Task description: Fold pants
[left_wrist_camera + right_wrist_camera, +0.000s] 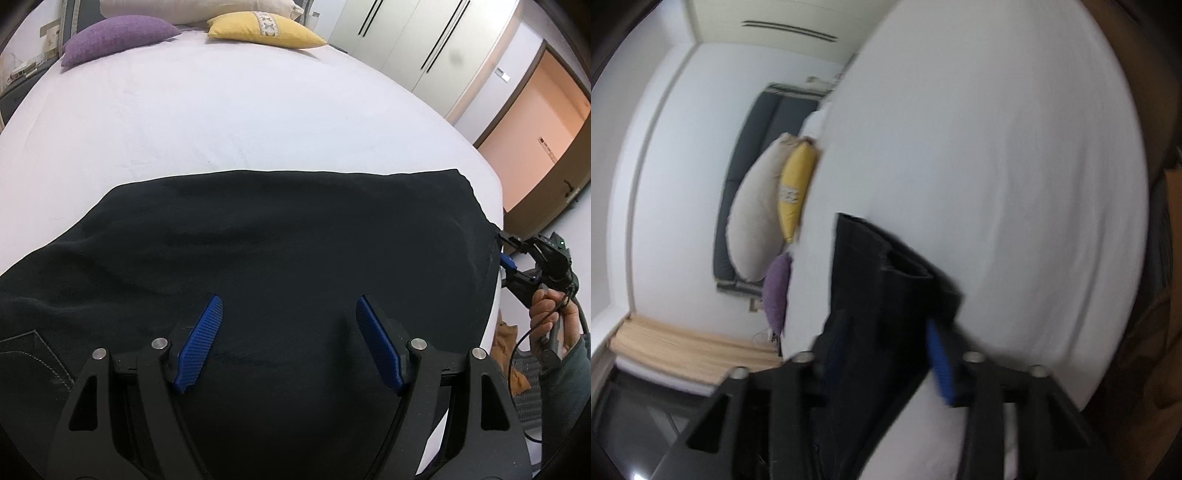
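Black pants (277,229) lie spread flat across the near part of a white bed (221,122), with a stitched pocket at the lower left. My left gripper (290,301) hovers over the middle of them, open wide, nothing between its blue pads. My right gripper (508,254), held by a hand (550,310), is at the leg end on the bed's right edge. In the blurred right wrist view the pants' hem (864,266) lies between the fingers of the right gripper (884,325). A clear gap remains between the pads, and I see no pinch on the cloth.
A purple pillow (114,40), a yellow pillow (266,31) and a beige one (184,7) sit at the head of the bed. White wardrobes (424,44) and a door (535,140) stand to the right. The bed's edge drops off beside the right gripper.
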Available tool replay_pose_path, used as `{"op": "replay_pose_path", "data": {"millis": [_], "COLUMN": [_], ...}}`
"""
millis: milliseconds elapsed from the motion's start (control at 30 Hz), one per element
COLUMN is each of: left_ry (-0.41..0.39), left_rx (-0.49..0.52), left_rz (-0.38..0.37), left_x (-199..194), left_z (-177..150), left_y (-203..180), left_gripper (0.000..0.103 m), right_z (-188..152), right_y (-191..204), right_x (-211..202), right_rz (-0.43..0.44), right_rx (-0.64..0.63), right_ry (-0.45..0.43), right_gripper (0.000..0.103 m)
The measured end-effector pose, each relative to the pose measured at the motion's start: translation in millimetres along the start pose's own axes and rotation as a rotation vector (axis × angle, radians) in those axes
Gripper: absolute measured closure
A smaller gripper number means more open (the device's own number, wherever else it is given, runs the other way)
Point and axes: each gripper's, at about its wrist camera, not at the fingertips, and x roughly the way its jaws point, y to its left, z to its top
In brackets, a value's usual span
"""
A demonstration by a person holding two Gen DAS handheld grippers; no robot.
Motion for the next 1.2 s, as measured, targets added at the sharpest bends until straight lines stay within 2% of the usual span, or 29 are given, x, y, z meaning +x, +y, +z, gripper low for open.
{"op": "replay_pose_path", "data": {"millis": [100, 133, 167, 233, 367, 600, 733, 767, 833, 867, 900, 1033, 1200], "left_ry": [0.015, 0.011, 0.005, -0.001, -0.009, -0.02, -0.018, -0.018, -0.018, -0.018, -0.018, -0.02, -0.024], "left_rx": [0.005, 0.003, 0.004, 0.021, 0.042, 0.043, 0.043, 0.043, 0.044, 0.044, 0.043, 0.033, 0.026], "left_rz": [0.003, 0.002, 0.003, 0.012, 0.013, 0.01, 0.011, 0.012, 0.014, 0.015, 0.014, 0.0, -0.009], "left_x": [9.7, 15.1, 16.6, 19.5, 21.9, 20.4, 19.4, 20.0, 19.0, 19.9, 19.8, 16.5, 15.4], "left_z": [-5.5, -7.3, -8.7, -14.8, -18.4, -23.2, -23.5, -23.6, -24.2, -24.5, -24.5, -24.8, -25.8], "left_y": [3.0, 2.3, 1.7, 3.4, 3.8, 12.1, 16.0, 16.5, 19.3, 19.3, 19.8, 26.6, 29.7], "left_gripper": [0.029, 0.029, 0.028, 0.027, 0.024, 0.024, 0.024, 0.024, 0.023, 0.023, 0.023, 0.023, 0.023], "right_z": [-13.7, -16.4, -13.3, -16.2, -12.9, -6.2, 0.0, 0.7, 1.1, 0.8, 0.4, -4.4, -13.2], "right_y": [16.7, 11.7, 26.3, 13.2, 30.5, 45.7, 44.9, 47.0, 52.6, 54.3, 54.0, 54.1, 69.7], "right_x": [7.6, -6.1, 17.5, 10.0, 57.3, 93.7, 101.6, 103.6, 109.1, 114.5, 117.5, 118.4, 119.1], "right_rz": [0.003, 0.0, -0.002, 0.016, 0.068, 0.132, 0.164, 0.164, 0.15, 0.147, 0.137, 0.127, 0.069], "right_rx": [0.021, 0.027, 0.037, 0.056, 0.08, 0.076, 0.093, 0.081, 0.048, 0.043, 0.042, 0.038, -0.006], "right_ry": [-0.043, -0.069, -0.077, -0.05, -0.046, -0.001, -0.012, -0.012, 0.003, 0.013, 0.019, -0.007, -0.047], "right_gripper": [0.07, 0.067, 0.06, 0.058, 0.056, 0.055, 0.056, 0.059, 0.072, 0.085, 0.089, 0.091, 0.091]}}
